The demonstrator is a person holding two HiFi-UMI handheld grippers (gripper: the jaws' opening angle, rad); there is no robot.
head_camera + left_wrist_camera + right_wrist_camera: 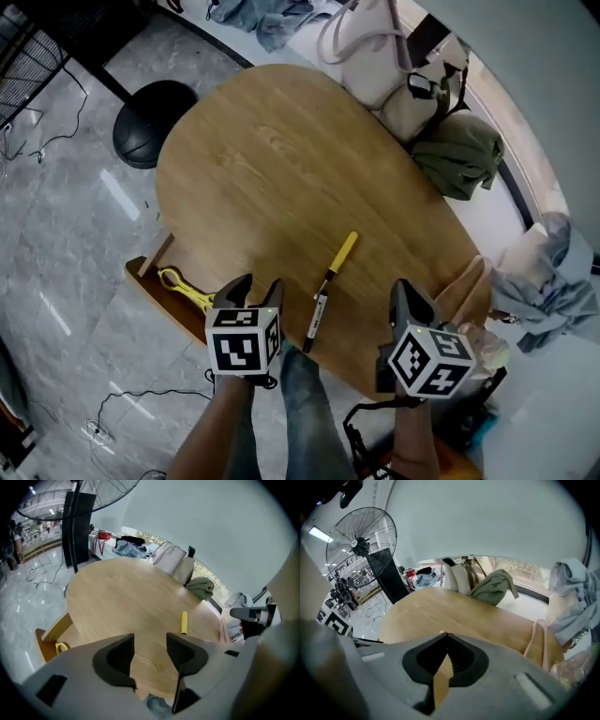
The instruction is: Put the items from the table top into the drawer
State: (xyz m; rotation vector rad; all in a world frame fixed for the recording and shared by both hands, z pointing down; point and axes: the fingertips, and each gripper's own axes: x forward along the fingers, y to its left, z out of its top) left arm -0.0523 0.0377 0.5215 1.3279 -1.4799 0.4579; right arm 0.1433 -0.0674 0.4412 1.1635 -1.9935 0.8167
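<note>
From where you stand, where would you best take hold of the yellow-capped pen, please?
Probably mid-shaft on the pen, from straight above, jaws closing across its width: it lies flat on the table, so only its long sides are free. The left hand-held gripper is open.

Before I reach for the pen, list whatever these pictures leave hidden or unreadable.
- The drawer: in the head view the table edge and the left gripper cover most of it. The yellow thing inside can't be identified.
- The pen: the left gripper view shows only its yellow end, and that gripper's body hides the rest. Its print is too small in the head view.
- In its own view the right gripper covers nearly all of the pen.
</note>
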